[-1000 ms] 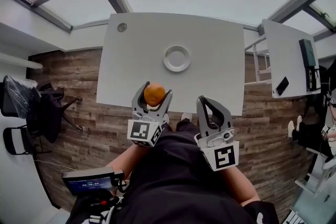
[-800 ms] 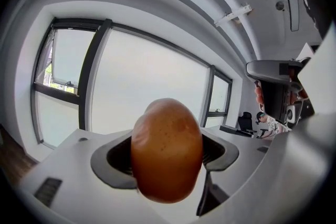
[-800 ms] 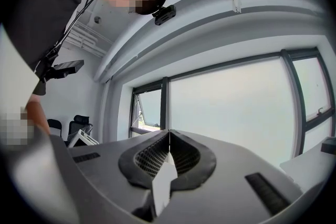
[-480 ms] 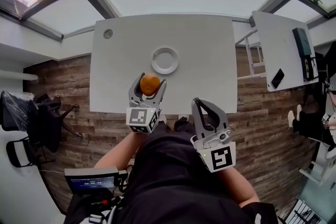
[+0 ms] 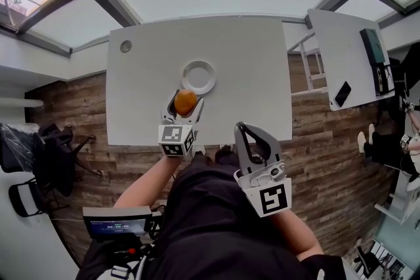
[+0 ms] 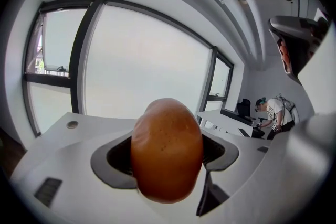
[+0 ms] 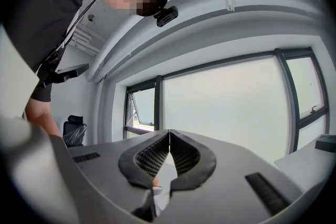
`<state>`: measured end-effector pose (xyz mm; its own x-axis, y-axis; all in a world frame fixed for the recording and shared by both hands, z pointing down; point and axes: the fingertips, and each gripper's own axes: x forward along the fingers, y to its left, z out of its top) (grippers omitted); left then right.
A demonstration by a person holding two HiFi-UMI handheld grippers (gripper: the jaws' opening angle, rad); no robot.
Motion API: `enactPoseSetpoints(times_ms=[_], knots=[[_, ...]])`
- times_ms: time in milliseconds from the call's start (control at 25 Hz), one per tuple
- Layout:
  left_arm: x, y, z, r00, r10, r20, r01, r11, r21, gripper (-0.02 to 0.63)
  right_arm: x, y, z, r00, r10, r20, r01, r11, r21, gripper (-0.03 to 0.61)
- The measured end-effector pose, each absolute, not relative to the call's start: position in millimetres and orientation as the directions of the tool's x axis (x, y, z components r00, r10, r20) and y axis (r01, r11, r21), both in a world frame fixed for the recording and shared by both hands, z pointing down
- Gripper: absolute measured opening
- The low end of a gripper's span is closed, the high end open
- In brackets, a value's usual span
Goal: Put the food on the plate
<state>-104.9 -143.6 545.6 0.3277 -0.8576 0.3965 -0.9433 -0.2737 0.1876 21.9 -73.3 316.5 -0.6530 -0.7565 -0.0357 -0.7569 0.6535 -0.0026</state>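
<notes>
Now: left claw (image 5: pixel 186 96) clamped on the food (image 5: pixel 186 102) (orange-brown, rounded), held over the white counter (image 5: pixel 249 75) at the plate's (image 5: pixel 211 75) near rim. Right claw (image 5: pixel 241 126) pressed together, empty, by the counter's front edge

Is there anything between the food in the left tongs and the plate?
No. The head view shows only a sliver of bare white table between the orange-brown food, gripped in the left tongs, and the plate.
</notes>
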Motion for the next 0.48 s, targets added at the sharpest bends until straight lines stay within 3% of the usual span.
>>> enactPoseSetpoints(times_ms=[480], knots=[[-109.3,-164.6,565.7,0.329,-0.835,0.441,-0.942,-0.263,0.207,0.325,26.4,-76.6,318.6,-0.610,-0.792,-0.021,-0.792,0.610,-0.008,0.008]])
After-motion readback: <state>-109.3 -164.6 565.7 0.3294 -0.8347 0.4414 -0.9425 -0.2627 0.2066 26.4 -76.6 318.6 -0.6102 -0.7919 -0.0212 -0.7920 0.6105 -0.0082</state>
